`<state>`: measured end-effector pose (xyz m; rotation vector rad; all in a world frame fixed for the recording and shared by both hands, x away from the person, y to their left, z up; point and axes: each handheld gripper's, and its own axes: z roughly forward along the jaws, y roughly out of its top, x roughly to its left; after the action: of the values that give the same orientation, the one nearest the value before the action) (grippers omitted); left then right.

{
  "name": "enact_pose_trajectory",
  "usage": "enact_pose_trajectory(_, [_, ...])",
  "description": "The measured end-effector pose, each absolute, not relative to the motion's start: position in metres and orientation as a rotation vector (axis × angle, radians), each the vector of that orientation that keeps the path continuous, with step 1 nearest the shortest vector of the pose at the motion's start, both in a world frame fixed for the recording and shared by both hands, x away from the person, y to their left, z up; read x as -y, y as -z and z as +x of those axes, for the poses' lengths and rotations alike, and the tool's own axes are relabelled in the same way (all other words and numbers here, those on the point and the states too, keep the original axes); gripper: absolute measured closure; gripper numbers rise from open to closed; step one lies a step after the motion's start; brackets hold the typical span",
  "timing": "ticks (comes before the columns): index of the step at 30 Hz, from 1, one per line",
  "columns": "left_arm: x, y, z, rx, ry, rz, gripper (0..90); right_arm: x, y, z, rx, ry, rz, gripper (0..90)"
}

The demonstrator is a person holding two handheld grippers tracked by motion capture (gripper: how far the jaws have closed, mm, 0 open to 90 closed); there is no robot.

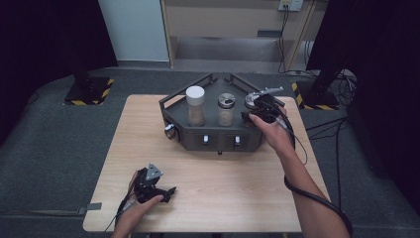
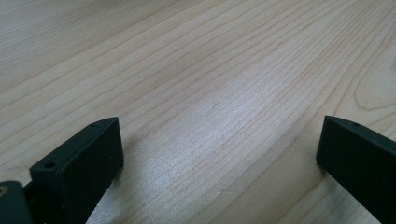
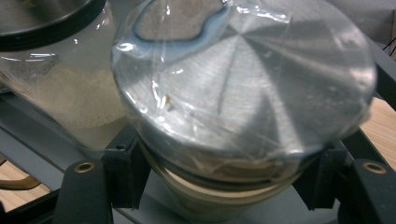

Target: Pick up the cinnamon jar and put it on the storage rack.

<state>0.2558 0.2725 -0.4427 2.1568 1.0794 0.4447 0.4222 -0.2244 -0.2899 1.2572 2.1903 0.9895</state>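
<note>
Right gripper [image 3: 224, 186] clamps the foil-lidded jar [image 3: 243, 93]; left gripper [image 2: 219, 158] gapes over bare table [image 2: 210, 70]

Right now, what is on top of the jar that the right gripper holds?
The jar wears a shiny metal lid under clear film. The right gripper clamps just under it. The lid covers most of what is inside.

Right jar [image 3: 243, 93] base hidden behind jaws

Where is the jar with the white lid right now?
In the high view the white-lidded jar stands at the left end of the dark rack, beside the middle shaker jar.
</note>
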Motion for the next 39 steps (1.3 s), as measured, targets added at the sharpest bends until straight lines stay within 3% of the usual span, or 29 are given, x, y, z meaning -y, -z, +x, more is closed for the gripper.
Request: enact_pose_trajectory(39, [-0.2724, 0.4427, 0.2558, -1.08, -0.445, 2.157, 0.0, 0.2299, 0.2988, 0.4183, -2.155, -1.045, 1.274, 31.0])
